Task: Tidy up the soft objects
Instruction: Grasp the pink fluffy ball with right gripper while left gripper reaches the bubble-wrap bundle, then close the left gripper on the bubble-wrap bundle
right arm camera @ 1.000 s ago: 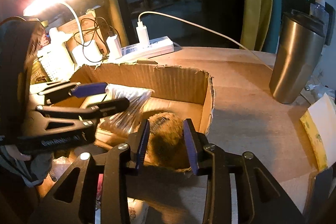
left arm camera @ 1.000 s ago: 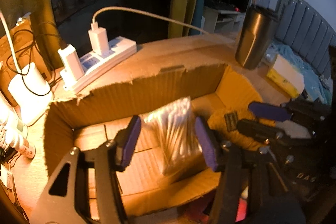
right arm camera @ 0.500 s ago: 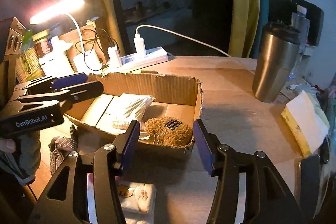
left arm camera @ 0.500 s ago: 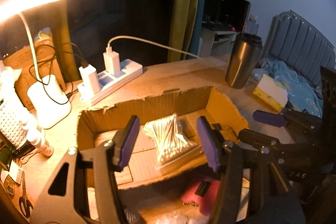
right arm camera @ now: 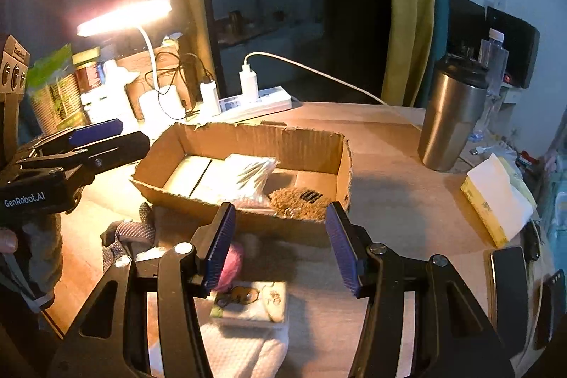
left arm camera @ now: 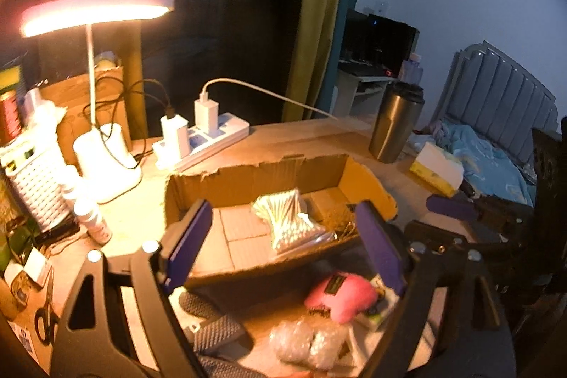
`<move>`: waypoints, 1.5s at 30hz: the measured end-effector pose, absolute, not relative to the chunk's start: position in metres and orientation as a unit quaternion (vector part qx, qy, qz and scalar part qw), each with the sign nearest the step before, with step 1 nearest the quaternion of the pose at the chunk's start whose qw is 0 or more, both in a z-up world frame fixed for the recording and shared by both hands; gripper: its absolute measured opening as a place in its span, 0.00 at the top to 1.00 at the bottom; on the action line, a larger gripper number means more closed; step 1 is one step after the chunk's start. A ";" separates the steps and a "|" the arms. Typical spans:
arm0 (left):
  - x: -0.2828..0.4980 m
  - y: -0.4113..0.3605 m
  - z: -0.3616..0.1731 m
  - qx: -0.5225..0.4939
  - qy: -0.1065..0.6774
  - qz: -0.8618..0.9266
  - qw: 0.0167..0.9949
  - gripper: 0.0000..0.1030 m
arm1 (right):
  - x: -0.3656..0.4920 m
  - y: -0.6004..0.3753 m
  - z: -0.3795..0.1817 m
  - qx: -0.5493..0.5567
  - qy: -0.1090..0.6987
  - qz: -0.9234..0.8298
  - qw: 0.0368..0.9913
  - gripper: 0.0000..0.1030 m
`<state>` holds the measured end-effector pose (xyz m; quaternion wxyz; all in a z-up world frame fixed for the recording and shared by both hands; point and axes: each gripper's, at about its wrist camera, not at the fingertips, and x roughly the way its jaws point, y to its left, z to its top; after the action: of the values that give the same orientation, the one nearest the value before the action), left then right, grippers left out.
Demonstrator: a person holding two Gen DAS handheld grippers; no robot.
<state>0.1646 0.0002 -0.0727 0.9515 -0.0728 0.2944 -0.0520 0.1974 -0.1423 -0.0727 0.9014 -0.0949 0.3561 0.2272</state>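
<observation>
A shallow cardboard box (right arm camera: 312,149) (left arm camera: 269,179) sits on the table. Inside lie a clear bag of cotton swabs (left arm camera: 290,222) (right arm camera: 248,172) and a brown fuzzy pouch (right arm camera: 297,204). In front of the box lie a pink soft pouch (left arm camera: 340,296) (right arm camera: 230,263), a grey mesh strap (left arm camera: 212,328) (right arm camera: 131,232), a crinkly clear packet (left arm camera: 308,342), a small printed tissue pack (right arm camera: 251,303) and a white towel (right arm camera: 241,353). My left gripper (left arm camera: 283,247) is open and empty above the box's near edge. My right gripper (right arm camera: 280,247) is open and empty, just short of the box.
A lit desk lamp (left arm camera: 95,13), a white power strip with chargers (left arm camera: 202,137) and small bottles (left arm camera: 92,218) stand at the back left. A steel tumbler (right arm camera: 450,123) and a tissue box (right arm camera: 496,201) stand to the right. A phone (right arm camera: 506,293) lies at the near right.
Both grippers have pulled back and up from the box. The right gripper opened and left the brown pouch in the box. The loose items in front of the box have come into view.
</observation>
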 end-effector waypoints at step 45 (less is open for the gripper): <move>0.137 -0.018 -0.165 -0.062 0.406 -0.090 0.907 0.18 | 0.178 -0.117 -0.130 -0.098 0.408 0.252 0.872 0.63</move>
<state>0.1372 -0.0176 -0.1654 0.9074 -0.0625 0.4057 -0.0901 0.1776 -0.1174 -0.1296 0.8719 -0.0983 0.4084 0.2516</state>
